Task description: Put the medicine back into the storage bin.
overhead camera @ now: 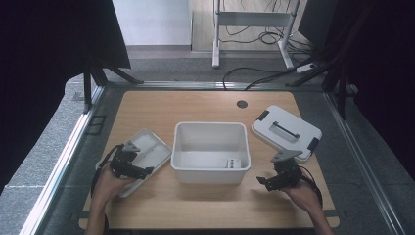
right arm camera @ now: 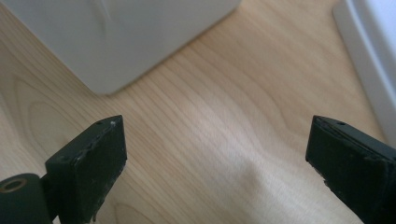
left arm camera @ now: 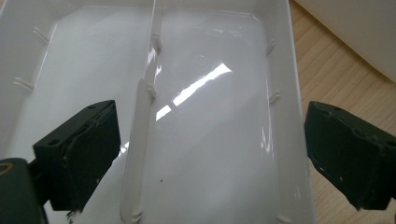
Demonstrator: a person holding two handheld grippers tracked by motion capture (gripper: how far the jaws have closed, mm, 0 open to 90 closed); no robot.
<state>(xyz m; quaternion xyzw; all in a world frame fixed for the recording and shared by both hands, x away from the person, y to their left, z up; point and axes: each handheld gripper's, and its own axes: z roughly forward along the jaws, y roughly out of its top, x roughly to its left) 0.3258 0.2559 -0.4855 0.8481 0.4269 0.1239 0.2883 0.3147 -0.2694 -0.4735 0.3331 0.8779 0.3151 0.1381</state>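
Both sets of jaws are spread wide with nothing in them. The left gripper (overhead camera: 131,165) hangs right over the divided tray (left arm camera: 210,116), one jaw above each side of the right compartment, long axis running straight away from it. The right gripper (overhead camera: 280,180) sits over bare table (right arm camera: 224,121), between the tub (overhead camera: 211,152) and the lid (overhead camera: 287,132). My guess: the tray goes next, and the left hand's clearly nearer.
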